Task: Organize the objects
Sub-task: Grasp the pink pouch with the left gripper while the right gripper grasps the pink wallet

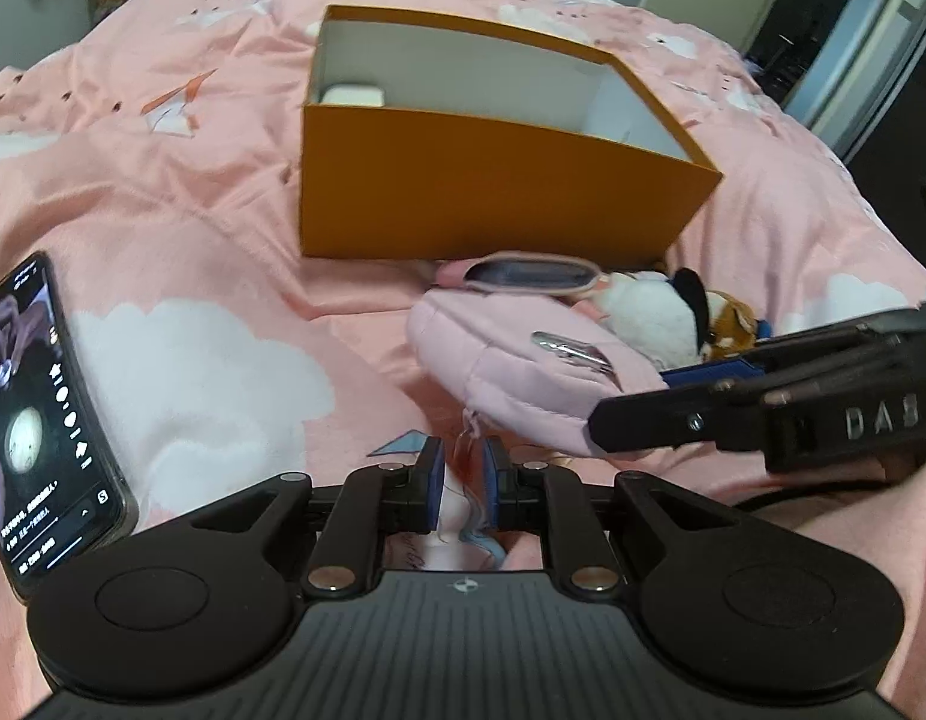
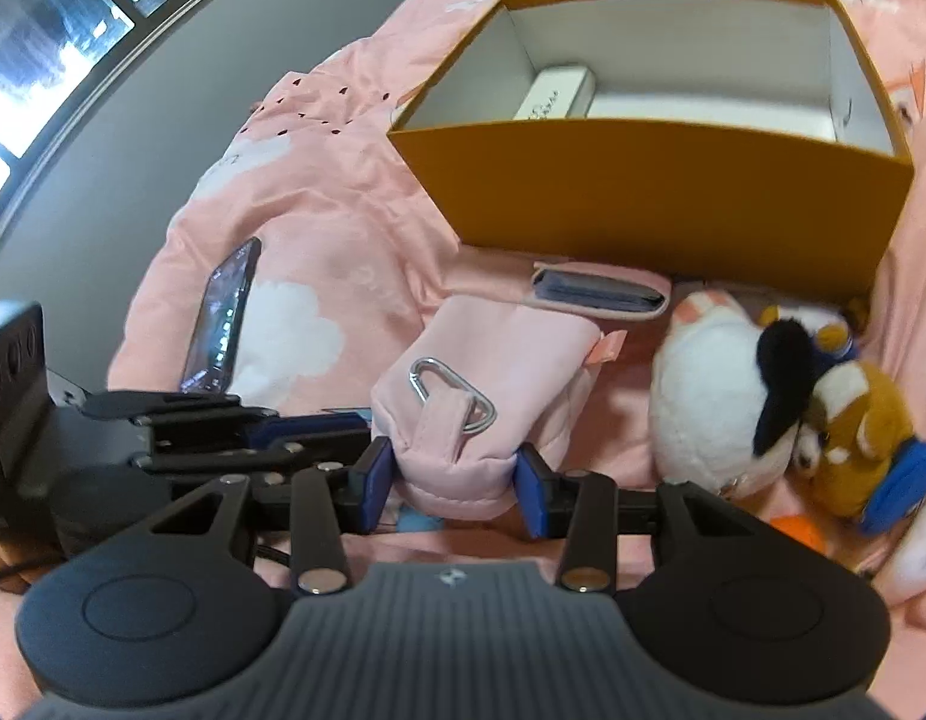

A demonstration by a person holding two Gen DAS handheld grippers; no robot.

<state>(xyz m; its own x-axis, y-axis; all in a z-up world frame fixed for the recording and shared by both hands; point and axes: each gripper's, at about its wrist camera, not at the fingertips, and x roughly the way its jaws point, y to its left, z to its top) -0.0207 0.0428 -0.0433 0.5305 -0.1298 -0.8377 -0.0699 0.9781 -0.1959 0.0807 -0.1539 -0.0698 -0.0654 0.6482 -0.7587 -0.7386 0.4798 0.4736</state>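
A pink padded pouch (image 2: 493, 360) with a metal carabiner (image 2: 451, 396) lies on the pink bedspread in front of an open orange box (image 2: 655, 192). My right gripper (image 2: 454, 483) is closed on the pouch's near end. The pouch also shows in the left wrist view (image 1: 523, 372). My left gripper (image 1: 463, 483) is nearly shut on a thin flat pink and blue item (image 1: 463, 516), just beside the pouch. The right gripper's arm shows in the left wrist view (image 1: 763, 402) at the right. The box holds a white case (image 2: 556, 93).
A lit phone (image 1: 37, 414) lies on the bed at the left. A pink wallet (image 2: 601, 294) lies against the box front. Plush toys (image 2: 781, 408) lie to the right of the pouch. A dark wall and doorway stand beyond the bed's edge.
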